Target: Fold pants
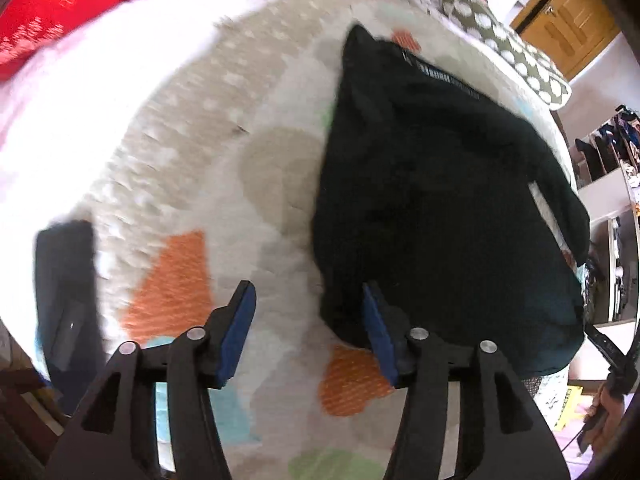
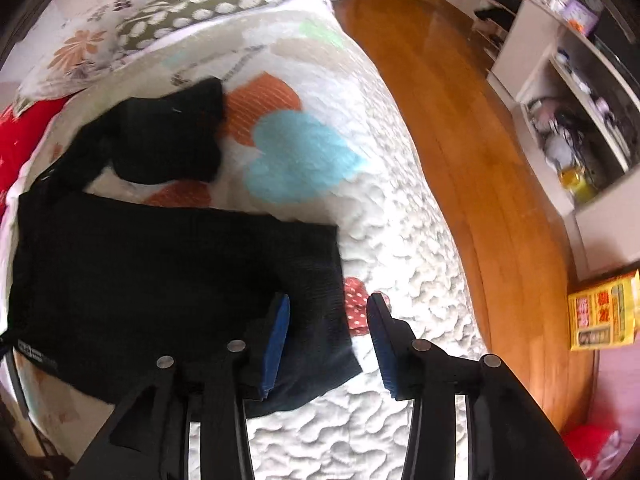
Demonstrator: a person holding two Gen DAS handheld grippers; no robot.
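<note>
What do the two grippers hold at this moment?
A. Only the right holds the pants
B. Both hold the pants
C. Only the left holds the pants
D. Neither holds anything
D: the left gripper and the right gripper are both open, with nothing pinched between the pads, and the black pants lie folded on the quilt.

Home bedroom: quilted bed (image 2: 400, 220), pillows (image 2: 208, 4).

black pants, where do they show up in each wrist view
Left wrist: the black pants fill the centre right, beyond the right finger.
Right wrist: the black pants lie at left, under the left finger.
Shared landmark: the dotted olive pillow at the top of both.
</note>
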